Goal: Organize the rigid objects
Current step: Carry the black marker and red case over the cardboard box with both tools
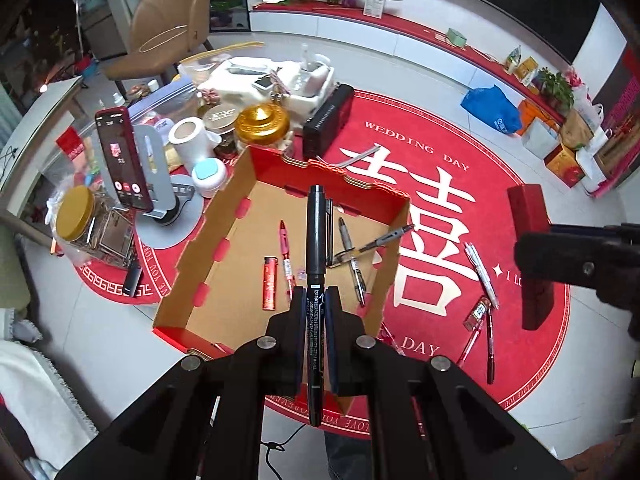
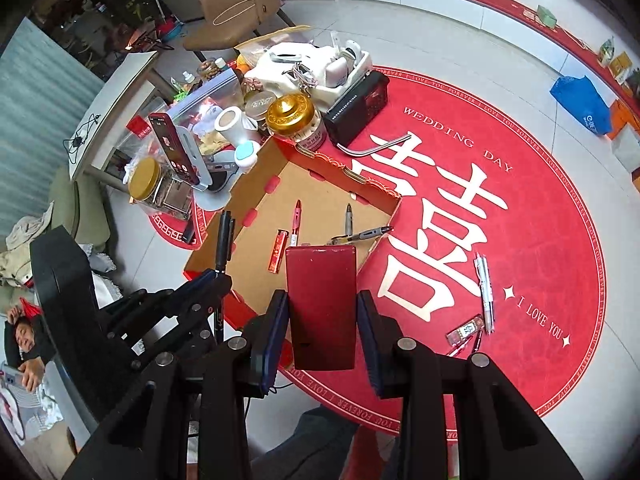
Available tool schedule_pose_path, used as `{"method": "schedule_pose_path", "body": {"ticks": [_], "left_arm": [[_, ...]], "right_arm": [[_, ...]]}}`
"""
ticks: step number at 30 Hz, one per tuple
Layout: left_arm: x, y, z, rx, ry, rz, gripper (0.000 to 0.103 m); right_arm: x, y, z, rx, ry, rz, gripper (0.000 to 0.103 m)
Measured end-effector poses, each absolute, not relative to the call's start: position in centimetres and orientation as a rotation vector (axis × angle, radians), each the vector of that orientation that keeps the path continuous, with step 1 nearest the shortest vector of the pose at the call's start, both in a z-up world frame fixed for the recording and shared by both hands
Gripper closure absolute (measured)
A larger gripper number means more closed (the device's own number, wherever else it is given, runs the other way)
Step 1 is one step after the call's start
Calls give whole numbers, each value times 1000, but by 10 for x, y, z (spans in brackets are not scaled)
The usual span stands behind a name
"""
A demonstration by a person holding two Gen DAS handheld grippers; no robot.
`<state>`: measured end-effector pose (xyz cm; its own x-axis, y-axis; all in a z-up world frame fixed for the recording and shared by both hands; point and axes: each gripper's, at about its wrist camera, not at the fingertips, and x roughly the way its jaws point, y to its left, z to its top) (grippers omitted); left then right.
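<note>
A: How do the left tongs (image 1: 316, 296) stand?
B: Closed tight on a black marker (image 1: 315, 248), held lengthwise above the open box (image 1: 208, 240).
A: And the right tongs (image 2: 322, 312)?
B: Partly open, pads clamping a red case (image 2: 320, 304) over the box's near corner. Pens (image 1: 348, 256) and a lighter (image 1: 270, 282) lie inside; more pens (image 2: 484, 292) lie on the rug (image 2: 520, 208).

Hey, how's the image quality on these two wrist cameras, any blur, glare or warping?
Left wrist view: strong fisheye bending at the edges, black marker and cardboard box sharp. Right wrist view: same warping, red case sharp, glare on the plastic bag.
</note>
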<state>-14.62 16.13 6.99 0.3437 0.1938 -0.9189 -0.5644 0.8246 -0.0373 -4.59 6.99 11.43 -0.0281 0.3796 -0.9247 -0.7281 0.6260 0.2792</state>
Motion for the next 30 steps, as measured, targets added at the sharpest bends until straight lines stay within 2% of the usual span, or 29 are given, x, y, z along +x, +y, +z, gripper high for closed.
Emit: {"method": "schedule_pose_path", "body": {"ticks": [30], "left_arm": [[-146,202,50,-456,1123,554,94]], "right_arm": [[-40,108,97,-408,1354,913,67]]}}
